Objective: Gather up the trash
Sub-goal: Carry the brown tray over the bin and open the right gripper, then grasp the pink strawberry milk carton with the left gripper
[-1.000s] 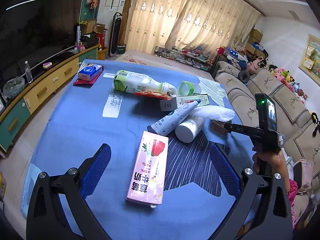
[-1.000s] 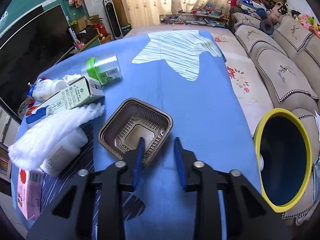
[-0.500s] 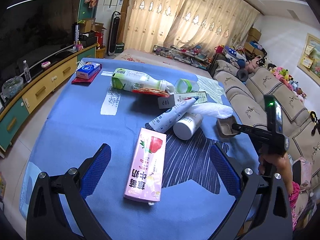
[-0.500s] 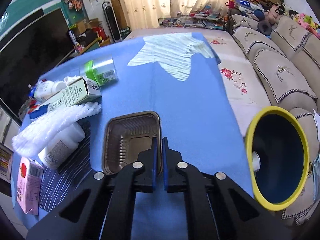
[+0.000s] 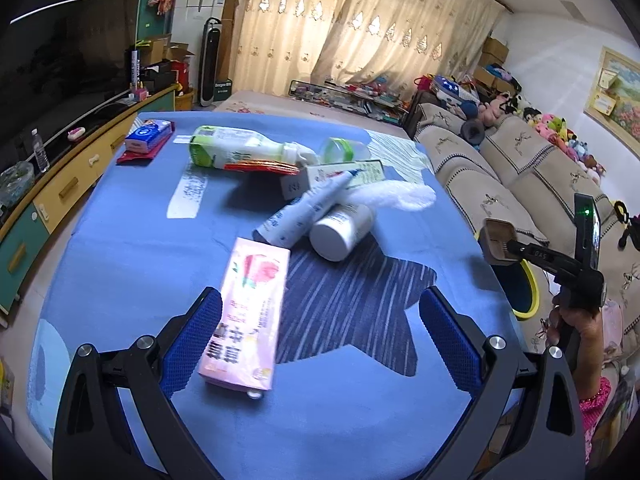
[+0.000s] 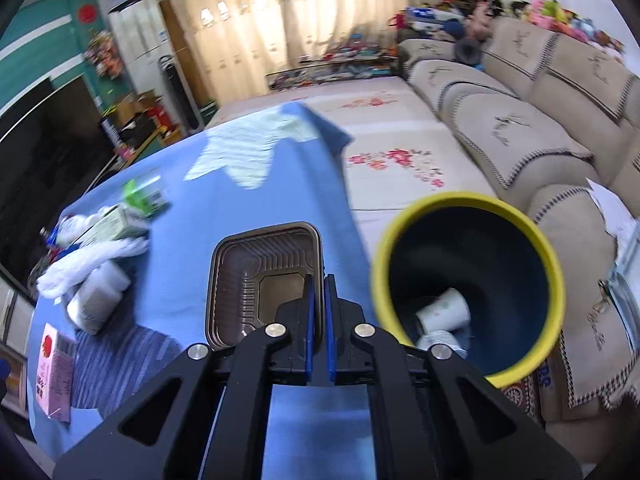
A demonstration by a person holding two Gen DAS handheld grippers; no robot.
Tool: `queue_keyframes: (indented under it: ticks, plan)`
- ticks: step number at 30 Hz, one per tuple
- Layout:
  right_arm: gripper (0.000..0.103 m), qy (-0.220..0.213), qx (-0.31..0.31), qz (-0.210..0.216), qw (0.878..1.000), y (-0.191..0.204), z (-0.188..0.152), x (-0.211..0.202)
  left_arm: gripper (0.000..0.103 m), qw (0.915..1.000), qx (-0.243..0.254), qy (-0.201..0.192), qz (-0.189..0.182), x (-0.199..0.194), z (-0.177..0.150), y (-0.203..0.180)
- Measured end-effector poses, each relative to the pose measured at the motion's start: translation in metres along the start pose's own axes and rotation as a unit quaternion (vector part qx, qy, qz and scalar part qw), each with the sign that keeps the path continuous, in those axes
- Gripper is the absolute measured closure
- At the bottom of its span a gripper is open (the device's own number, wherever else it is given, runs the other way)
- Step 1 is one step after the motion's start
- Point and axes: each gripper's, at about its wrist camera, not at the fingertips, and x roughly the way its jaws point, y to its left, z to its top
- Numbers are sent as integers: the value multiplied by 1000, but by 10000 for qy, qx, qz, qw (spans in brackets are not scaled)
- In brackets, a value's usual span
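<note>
My right gripper [image 6: 319, 284] is shut on the rim of a brown plastic tray [image 6: 260, 276] and holds it in the air near the table's right edge. In the left wrist view the right gripper [image 5: 505, 245] carries the tray [image 5: 496, 240] beside the yellow-rimmed bin [image 5: 530, 292]. The bin [image 6: 468, 216] stands on the floor right of the table and holds white cups [image 6: 442, 314]. My left gripper [image 5: 320, 324] is open above the table. A pink milk carton [image 5: 250, 308] lies beside its left finger.
A blue cloth covers the table [image 5: 120, 248]. On it lie a white jar [image 5: 340, 230], a tube [image 5: 300, 212], a white foam net [image 5: 392, 194], a box [image 5: 332, 176], a green-white bottle [image 5: 236, 152] and a tissue pack [image 5: 146, 140]. A sofa [image 6: 520, 128] runs along the right.
My right gripper closed on the brown tray's rim, lifted it off the table and moved it right toward the bin. The left gripper stayed open and barely moved.
</note>
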Motion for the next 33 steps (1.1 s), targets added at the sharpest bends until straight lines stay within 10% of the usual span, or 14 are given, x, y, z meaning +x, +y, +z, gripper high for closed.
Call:
queue_keyframes:
  ticks: [22, 33]
  plan:
    - [98, 463, 778, -776, 9929, -103, -21, 46, 6, 9994, 285, 210, 55, 15, -8, -41]
    - [74, 396, 758, -787, 9932, -101, -17, 43, 6, 9993, 229, 293, 63, 21, -8, -37]
